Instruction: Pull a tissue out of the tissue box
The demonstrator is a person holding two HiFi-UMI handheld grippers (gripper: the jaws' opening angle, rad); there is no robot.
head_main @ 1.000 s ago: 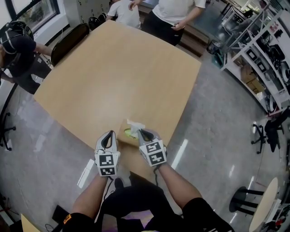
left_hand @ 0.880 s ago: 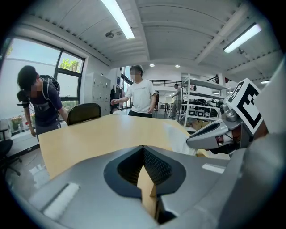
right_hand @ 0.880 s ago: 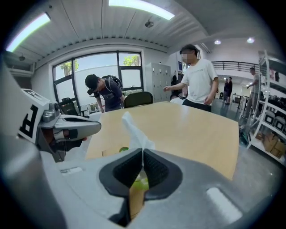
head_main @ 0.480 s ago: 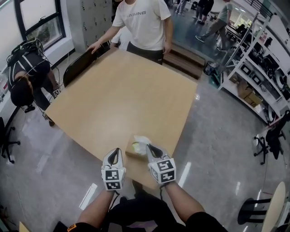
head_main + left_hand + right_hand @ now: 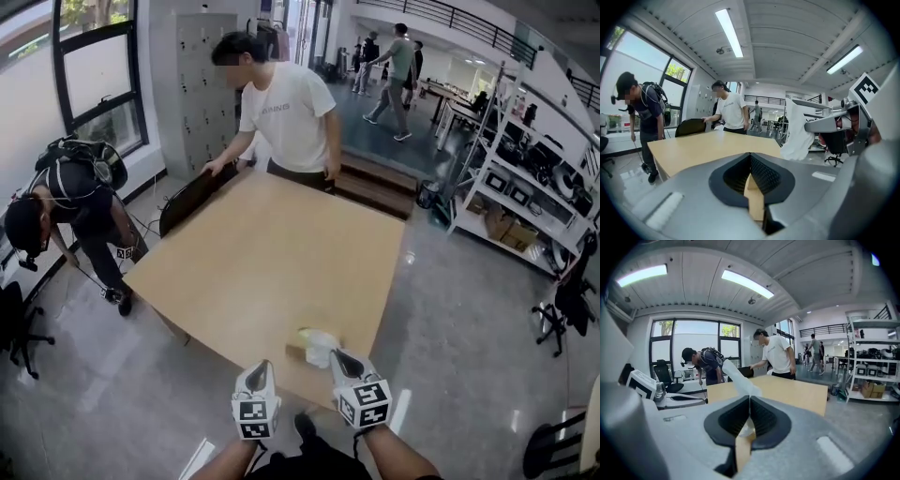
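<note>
Both grippers sit lower in the head view than a second ago, and the view now takes in the far side of the room. The tissue [image 5: 320, 349], which then lay just over the box top, now stands up off it in the right gripper's grasp.

The right gripper [image 5: 341, 358] is clenched on the tissue [image 5: 738, 378]. In its own view the white sheet passes between the closed pads [image 5: 759, 414] and rises to the left beyond the tips. The left gripper [image 5: 262, 372] hangs just left of it, jaws together with nothing between them [image 5: 750, 160]. Only tan table top shows through the slit lower down.

The tissue box [image 5: 298, 351] sits at the near edge of the table [image 5: 262, 248], close to its right corner. Most of it is covered by the tissue and the right gripper, leaving a brown side and a bit of yellow-green top. Its slot is hidden, so I cannot tell whether the sheet's lower end is free of the box. From the left gripper view the tissue [image 5: 797, 133] hangs from the right gripper's tips, its bottom edge cut off by the left gripper's own grey body.

At the far edge a person in a white shirt [image 5: 286, 112] rests a hand on a black chair [image 5: 192, 195]. To the left a person with a backpack [image 5: 70, 197] bends over. The forearms holding the grippers are cut off by the bottom of the frame.
</note>
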